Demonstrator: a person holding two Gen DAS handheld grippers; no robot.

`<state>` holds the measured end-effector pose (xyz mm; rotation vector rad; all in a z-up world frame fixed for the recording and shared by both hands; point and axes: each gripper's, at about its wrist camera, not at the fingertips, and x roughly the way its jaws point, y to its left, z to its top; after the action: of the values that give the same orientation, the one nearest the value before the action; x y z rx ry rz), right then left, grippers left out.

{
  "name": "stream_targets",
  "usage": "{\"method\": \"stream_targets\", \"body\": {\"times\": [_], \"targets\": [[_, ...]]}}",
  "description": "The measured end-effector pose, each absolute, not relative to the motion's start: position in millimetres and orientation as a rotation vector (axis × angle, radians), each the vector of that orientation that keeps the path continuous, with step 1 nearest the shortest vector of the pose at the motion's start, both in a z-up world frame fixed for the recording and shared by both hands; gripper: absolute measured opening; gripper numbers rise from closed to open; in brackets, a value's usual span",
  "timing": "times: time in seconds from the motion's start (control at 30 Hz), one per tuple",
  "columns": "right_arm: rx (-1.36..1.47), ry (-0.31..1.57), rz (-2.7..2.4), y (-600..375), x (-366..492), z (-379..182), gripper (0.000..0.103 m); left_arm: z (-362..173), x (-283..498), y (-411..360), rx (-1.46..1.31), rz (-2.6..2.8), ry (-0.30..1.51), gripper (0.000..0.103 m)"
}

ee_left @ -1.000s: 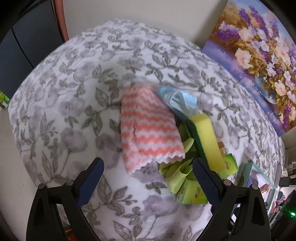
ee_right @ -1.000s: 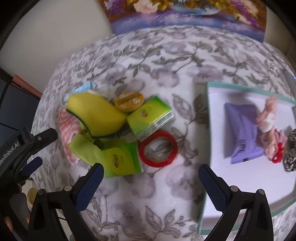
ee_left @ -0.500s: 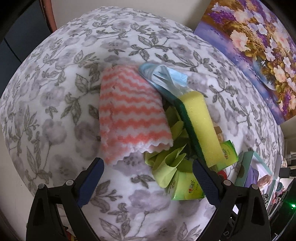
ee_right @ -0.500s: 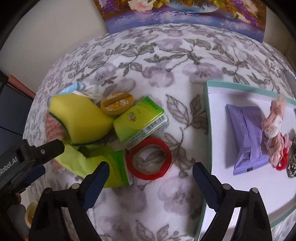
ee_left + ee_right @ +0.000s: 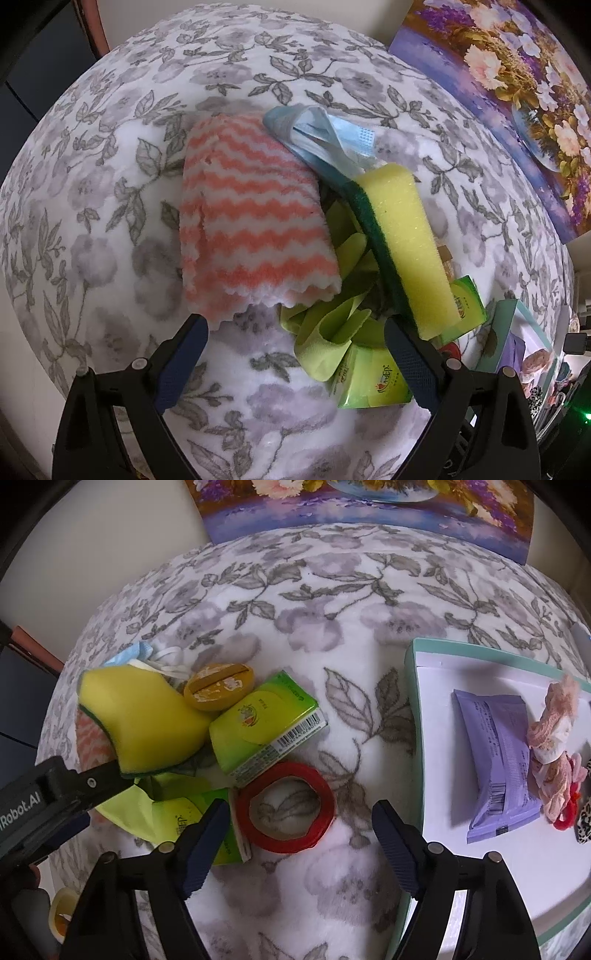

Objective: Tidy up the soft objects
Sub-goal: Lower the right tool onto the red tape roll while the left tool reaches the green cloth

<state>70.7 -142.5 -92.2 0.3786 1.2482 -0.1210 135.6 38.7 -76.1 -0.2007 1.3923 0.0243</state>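
White "Robot.AI" lettering on left gripper [image 5: 122, 775]

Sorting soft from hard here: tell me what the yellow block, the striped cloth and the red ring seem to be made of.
Yellow block: foam sponge, porous matte face, dark green scouring layer.
Striped cloth: fuzzy microfibre-like fabric, folded, scalloped edge.
Red ring: probably rigid plastic or a tape roll, smooth with slight sheen; unclear which.

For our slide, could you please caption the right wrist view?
Open right hand-held gripper above a red ring, beside sponge and tray.
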Motion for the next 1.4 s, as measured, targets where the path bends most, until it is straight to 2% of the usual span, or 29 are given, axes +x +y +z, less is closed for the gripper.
{"method": "stream_targets", "body": {"times": [0.47, 0.63, 1.0, 1.07, 1.1, 1.23, 1.33, 1.4], "targets": [[0.378, 1.237, -0.115, -143, 77, -97, 0.079, -87, 141, 40, -0.217, 0.043, 1.410, 0.096], [0.378, 1.234, -0.129, -149, 77, -98, 0.074, -87, 141, 41, -0.217, 0.047, 1.409, 0.096], [0.304, 1.239, -0.119, -134, 78, -97, 0.074, -95, 145, 36, -0.226, 0.052, 1.424, 0.096], [0.301, 1.248, -0.109, -131, 79, -97, 0.074, -97, 145, 35, -0.228, 0.050, 1.424, 0.088], [0.300, 1.251, -0.104, -130, 79, -98, 0.074, -98, 146, 35, -0.224, 0.049, 1.427, 0.079], [0.281, 1.254, -0.103, -123, 81, -99, 0.074, -104, 145, 31, -0.221, 0.044, 1.438, 0.075], [0.267, 1.252, -0.104, -118, 83, -100, 0.074, -107, 144, 28, -0.218, 0.039, 1.440, 0.060], [0.262, 1.252, -0.102, -117, 84, -102, 0.074, -108, 144, 25, -0.215, 0.034, 1.441, 0.058]]}}
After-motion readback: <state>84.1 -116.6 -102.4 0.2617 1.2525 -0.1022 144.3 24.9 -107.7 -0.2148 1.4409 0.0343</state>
